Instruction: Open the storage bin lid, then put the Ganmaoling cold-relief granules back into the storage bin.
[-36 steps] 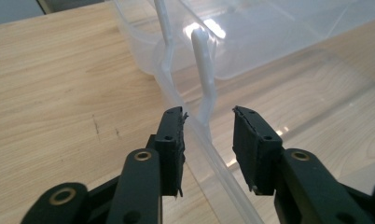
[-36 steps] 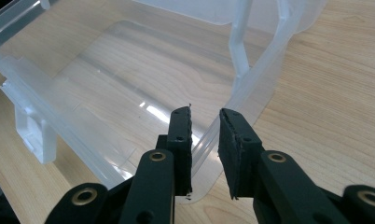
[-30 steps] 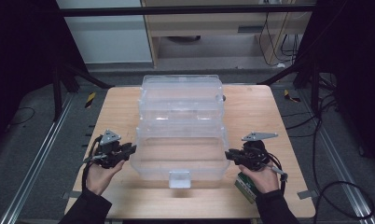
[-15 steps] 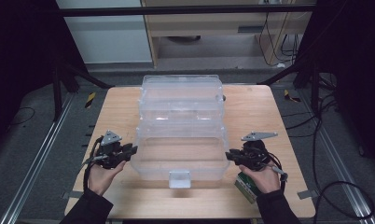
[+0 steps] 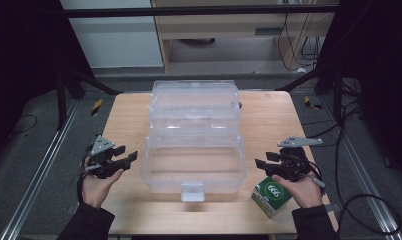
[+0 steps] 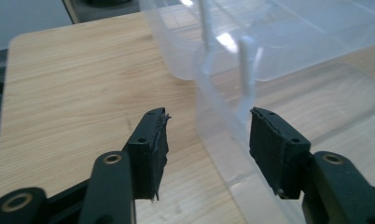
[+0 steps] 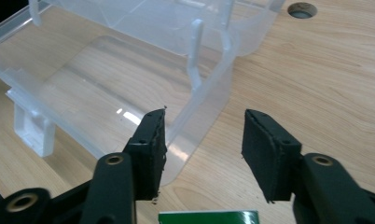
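A clear plastic box (image 5: 194, 125) lies open on the wooden table (image 5: 129, 115), with a deeper half at the back and a shallow half with a latch tab (image 5: 192, 191) in front. My left gripper (image 5: 126, 153) is beside the front half's left wall. In the left gripper view that wall (image 6: 223, 140) runs between the jaws of the left gripper (image 6: 208, 135), untouched. My right gripper (image 5: 263, 162) is off the right wall. The clear corner (image 7: 195, 126) sits near the left pad of the right gripper (image 7: 204, 135). Both pairs of jaws have just been opening and grip nothing.
A green carton (image 5: 272, 195) with white numerals lies at the front right under my right hand, and its top edge (image 7: 209, 217) shows in the right gripper view. A round cable hole (image 7: 302, 9) sits in the table beyond the box. Bare wood flanks the box.
Both grippers have let go of the front half's side walls, their jaws have spread, and each hand has drawn outward from the box. The right hand has also lifted, uncovering more of the green carton.
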